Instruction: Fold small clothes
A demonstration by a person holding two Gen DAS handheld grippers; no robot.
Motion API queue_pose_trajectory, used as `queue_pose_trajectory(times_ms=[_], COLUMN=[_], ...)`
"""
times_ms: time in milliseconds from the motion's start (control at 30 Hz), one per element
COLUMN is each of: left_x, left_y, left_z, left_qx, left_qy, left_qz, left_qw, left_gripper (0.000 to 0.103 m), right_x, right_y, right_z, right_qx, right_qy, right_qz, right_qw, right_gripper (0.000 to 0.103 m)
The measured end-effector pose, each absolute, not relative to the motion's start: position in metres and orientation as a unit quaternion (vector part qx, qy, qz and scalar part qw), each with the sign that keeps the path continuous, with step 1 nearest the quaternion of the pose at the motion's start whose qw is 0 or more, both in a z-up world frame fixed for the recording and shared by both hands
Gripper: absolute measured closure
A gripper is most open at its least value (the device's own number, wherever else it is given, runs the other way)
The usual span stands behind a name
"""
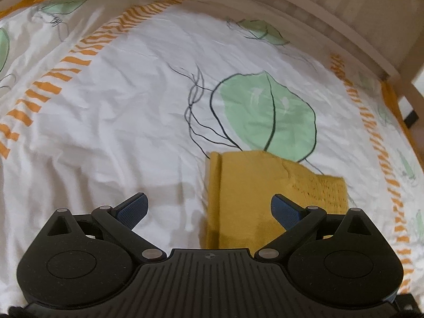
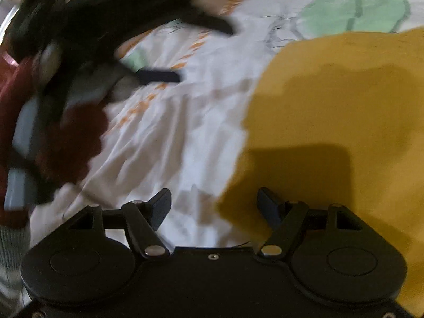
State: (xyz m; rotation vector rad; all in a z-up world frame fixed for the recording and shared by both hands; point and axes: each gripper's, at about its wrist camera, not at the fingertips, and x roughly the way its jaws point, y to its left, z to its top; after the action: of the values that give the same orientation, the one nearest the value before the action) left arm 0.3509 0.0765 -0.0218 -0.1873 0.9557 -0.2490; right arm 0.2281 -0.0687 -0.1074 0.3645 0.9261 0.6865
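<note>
A folded mustard-yellow garment (image 1: pixel 251 196) lies on the white leaf-print bedsheet (image 1: pixel 119 122). My left gripper (image 1: pixel 209 204) is open and empty above the garment's near left edge; its right fingertip (image 1: pixel 285 208) is over the yellow cloth, its left one over bare sheet. In the right wrist view the garment (image 2: pixel 339 122) fills the right side. My right gripper (image 2: pixel 214 206) is open and empty at the garment's left edge, right finger over the cloth. The left gripper (image 2: pixel 185 53) shows blurred at the upper left of that view, open.
A pale wooden bed rail (image 1: pixel 331 21) runs along the far side, with a post at the right. Orange striped bands (image 1: pixel 79 53) cross the sheet. A dark red sleeve (image 2: pixel 71 137) of the person holding the left gripper is at the left of the right wrist view.
</note>
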Motion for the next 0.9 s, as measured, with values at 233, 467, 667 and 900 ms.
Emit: queue_pose_trajectory(times_ms=[233,467,667,900], left_x=[0.345,0.317,0.272,0.223], left_y=[0.068,0.081,0.084,0.08], left_z=[-0.022,-0.003,0.023,0.031], left_qx=[-0.084,-0.134,-0.166,-0.176], left_qy=[0.456,0.446,0.432,0.445], left_qz=[-0.134,-0.146,-0.156,-0.187], left_qw=[0.876,0.873,0.872,0.858], left_gripper=[0.002,0.002,0.002,0.002], right_x=[0.218,0.199,0.17,0.15], right_y=[-0.089,-0.143,-0.187,-0.215], right_z=[-0.09,-0.075,-0.062,-0.059], right_qx=[0.191,0.225,0.244,0.272], right_qy=[0.404,0.382,0.37,0.368], right_qz=[0.328,0.274,0.242,0.217], right_qw=[0.832,0.853,0.863,0.863], right_gripper=[0.024,0.021,0.016,0.016])
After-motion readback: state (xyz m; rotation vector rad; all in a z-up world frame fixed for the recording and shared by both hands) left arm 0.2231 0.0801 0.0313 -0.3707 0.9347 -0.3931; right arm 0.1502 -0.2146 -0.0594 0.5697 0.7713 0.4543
